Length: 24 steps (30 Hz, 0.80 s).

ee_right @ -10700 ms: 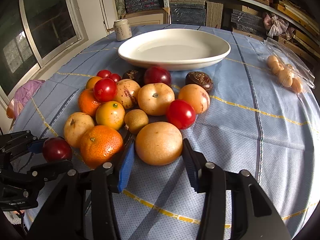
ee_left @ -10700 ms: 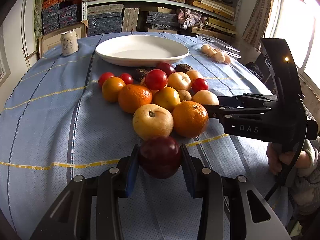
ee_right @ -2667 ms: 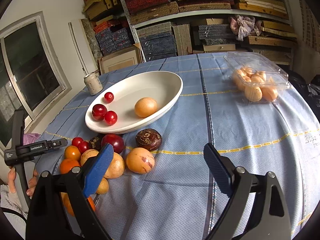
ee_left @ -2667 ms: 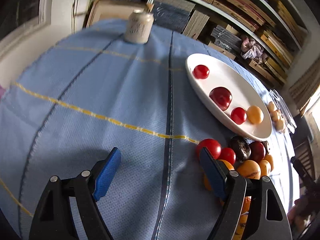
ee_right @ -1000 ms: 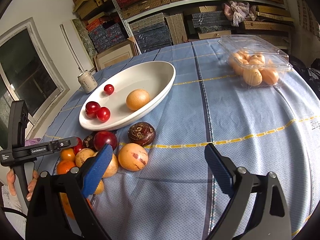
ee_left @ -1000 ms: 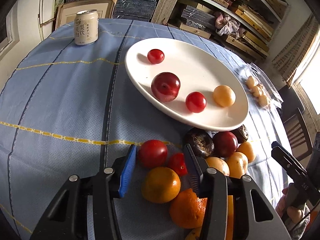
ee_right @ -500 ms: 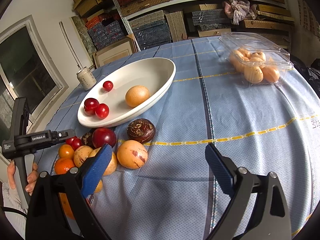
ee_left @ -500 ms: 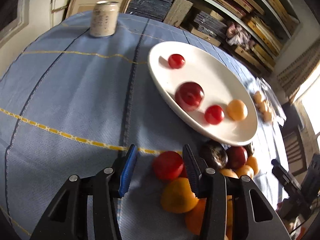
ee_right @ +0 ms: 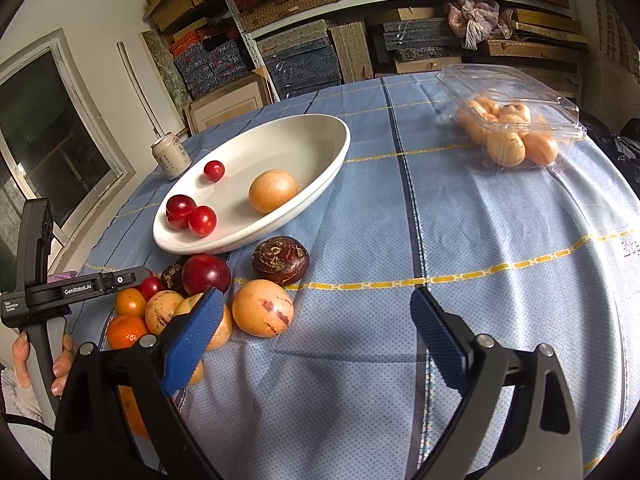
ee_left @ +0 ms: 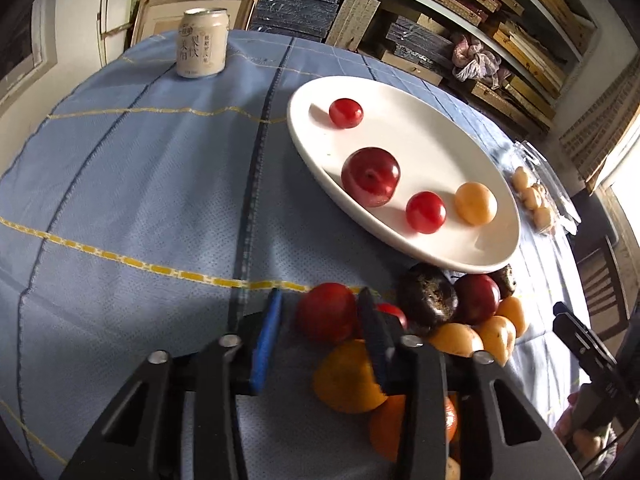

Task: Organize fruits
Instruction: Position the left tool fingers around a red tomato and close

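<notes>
A white oval plate (ee_left: 308,152) (ee_right: 344,140) holds two small red tomatoes, a dark red plum (ee_left: 370,176) and a pale orange fruit (ee_right: 273,191). Just in front of the plate lies a pile of oranges, plums, yellow fruits and dark brown fruits (ee_right: 280,260). At the pile's left end, my left gripper (ee_left: 320,294) is closing around a red tomato (ee_left: 326,314). The right pad is against the tomato, while a gap shows at the left pad. My right gripper (ee_right: 316,296) hangs open over the cloth beside a streaked orange fruit (ee_right: 262,308).
A drink can (ee_left: 202,44) stands at the back left of the round table with its blue cloth (ee_left: 140,184). A clear plastic box of small orange fruits (ee_right: 516,120) sits at the back right. Shelves of boxes line the wall behind. A chair (ee_left: 600,280) stands to the right.
The left gripper's jaws have narrowed around the red tomato at the pile's edge and the gripper has shifted slightly. The right gripper has stayed open and still.
</notes>
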### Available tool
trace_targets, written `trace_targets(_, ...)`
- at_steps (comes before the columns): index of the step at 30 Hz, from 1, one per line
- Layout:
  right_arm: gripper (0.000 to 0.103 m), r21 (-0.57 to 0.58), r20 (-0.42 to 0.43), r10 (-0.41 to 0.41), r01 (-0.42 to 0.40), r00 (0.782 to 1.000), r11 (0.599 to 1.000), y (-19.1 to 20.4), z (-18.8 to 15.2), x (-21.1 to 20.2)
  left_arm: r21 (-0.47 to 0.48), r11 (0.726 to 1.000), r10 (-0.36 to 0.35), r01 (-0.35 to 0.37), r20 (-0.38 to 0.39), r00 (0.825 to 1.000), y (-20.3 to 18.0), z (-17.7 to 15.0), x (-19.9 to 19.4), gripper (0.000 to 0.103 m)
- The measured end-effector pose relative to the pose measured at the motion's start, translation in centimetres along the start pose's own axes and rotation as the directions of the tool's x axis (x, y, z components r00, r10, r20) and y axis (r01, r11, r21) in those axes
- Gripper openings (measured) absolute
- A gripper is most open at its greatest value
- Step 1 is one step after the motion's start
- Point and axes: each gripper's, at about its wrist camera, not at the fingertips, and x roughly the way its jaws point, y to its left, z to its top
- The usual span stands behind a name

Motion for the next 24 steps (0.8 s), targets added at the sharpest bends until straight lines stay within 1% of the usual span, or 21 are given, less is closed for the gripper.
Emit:
trace_targets(1,0.092,-0.001,-0.001,-0.001,0.001,1.0,1.0,0.0,0.0,0.0,0.007,1.0,-0.001,0.001,0.002,1.0,-0.2,-0.1,-0.2,0.031)
trace_targets(7,0.093,0.003,-0.006,-0.005,0.005,1.0,1.0,-0.2,0.0,0.1,0.046,0.999,0.012,-0.012,0.002,1.0,-0.9,-0.6,-0.5,0.031)
trace_targets(11,0.093,-0.012,-0.013,-0.004,0.004,1.0,1.0,0.2,0.0,0.2,0.04,0.999,0.02,-0.021,0.014,1.0,-0.7,-0.7,-0.3,0.036)
trace_targets(12,0.093,-0.016,-0.017,-0.003,0.003,1.0,1.0,0.3,-0.1,0.3,0.04,0.999,0.019,-0.019,0.015,1.0,-0.7,-0.6,-0.3,0.036)
trace_targets(16,0.093,-0.038,-0.025,0.009,-0.01,1.0,0.999,0.9,-0.2,0.5,0.047,0.999,0.009,-0.01,0.014,1.0,-0.8,-0.7,-0.4,0.031)
trace_targets(18,0.093,-0.041,-0.023,0.016,-0.017,1.0,0.999,1.0,-0.2,0.4,0.051,0.999,0.011,-0.012,0.016,1.0,-0.9,-0.7,-0.4,0.031)
trace_targets(20,0.093,-0.027,-0.024,0.04,-0.041,0.999,0.999,0.9,-0.2,0.4,0.051,0.999,0.01,-0.011,0.017,1.0,-0.9,-0.7,-0.5,0.031)
trace_targets(24,0.093,0.037,-0.039,0.12,-0.118,0.992,0.992,0.2,-0.2,0.6,0.03,1.0,0.004,-0.005,0.033,0.999,-0.4,-0.8,-1.2,0.03)
